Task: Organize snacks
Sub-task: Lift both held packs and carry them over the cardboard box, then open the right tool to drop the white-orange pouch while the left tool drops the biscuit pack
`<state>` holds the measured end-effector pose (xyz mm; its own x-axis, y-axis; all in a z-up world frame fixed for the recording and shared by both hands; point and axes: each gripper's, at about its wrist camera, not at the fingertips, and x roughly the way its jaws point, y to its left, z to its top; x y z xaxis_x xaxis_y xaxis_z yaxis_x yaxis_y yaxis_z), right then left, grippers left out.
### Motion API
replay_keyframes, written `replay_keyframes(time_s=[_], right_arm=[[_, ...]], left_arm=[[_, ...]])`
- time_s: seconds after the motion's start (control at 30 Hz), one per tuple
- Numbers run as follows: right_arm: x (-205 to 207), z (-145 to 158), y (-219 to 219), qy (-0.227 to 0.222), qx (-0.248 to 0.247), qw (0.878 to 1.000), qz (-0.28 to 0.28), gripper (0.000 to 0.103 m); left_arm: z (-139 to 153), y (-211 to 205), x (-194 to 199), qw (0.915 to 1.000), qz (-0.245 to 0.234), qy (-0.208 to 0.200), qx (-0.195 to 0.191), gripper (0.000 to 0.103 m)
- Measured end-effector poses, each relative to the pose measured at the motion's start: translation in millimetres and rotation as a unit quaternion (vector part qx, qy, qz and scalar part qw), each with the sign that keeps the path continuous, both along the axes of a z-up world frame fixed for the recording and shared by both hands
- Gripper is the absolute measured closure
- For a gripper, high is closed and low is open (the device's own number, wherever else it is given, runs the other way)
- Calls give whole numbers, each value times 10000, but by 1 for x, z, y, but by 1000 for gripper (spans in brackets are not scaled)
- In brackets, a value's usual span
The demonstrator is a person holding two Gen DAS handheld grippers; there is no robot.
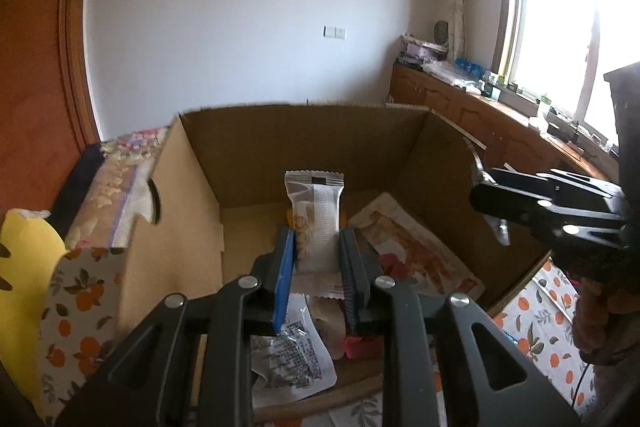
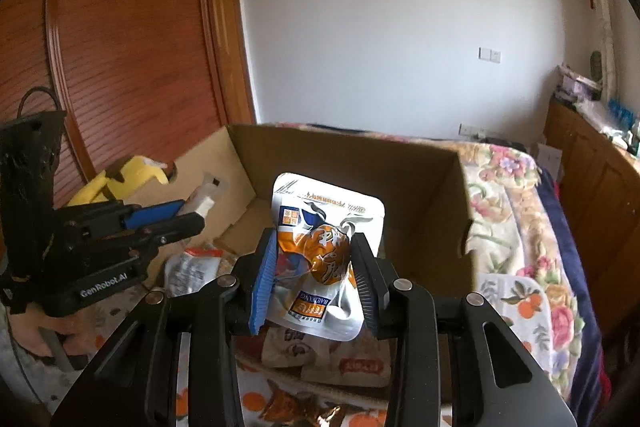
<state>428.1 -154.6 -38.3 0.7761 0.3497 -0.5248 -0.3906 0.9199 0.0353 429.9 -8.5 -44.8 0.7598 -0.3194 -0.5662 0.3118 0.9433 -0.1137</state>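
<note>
The left gripper (image 1: 317, 259) pinches a white snack bar (image 1: 316, 223), its long axis pointing away, over the open cardboard box (image 1: 304, 155). Beside it, the right gripper (image 2: 314, 279) clamps a silver-and-orange pouch (image 2: 320, 255) above the box's near edge, packets lying below.

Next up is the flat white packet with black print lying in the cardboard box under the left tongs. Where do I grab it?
Take the flat white printed packet by its free, lifted near edge, coming from above with the left tongs once they release the white bar wrapper. It lies flat, so only an edge can be pinched.
</note>
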Motion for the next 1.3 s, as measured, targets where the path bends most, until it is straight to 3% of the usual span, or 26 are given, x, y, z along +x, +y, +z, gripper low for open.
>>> replay_keyframes(time_s=[0.37, 1.13, 1.3], right_arm=[[13, -28, -2, 163, 2, 9998, 68, 66], [10, -32, -5, -23, 22, 9999, 166, 65], [10, -32, -4, -70, 30, 9998, 170, 63]], left_arm=[[-5, 2, -7, 9999, -34, -134, -29, 80], [-7, -2, -10, 9997, 17, -259, 23, 78], [-5, 0, -12, 9995, 77, -310, 24, 72]])
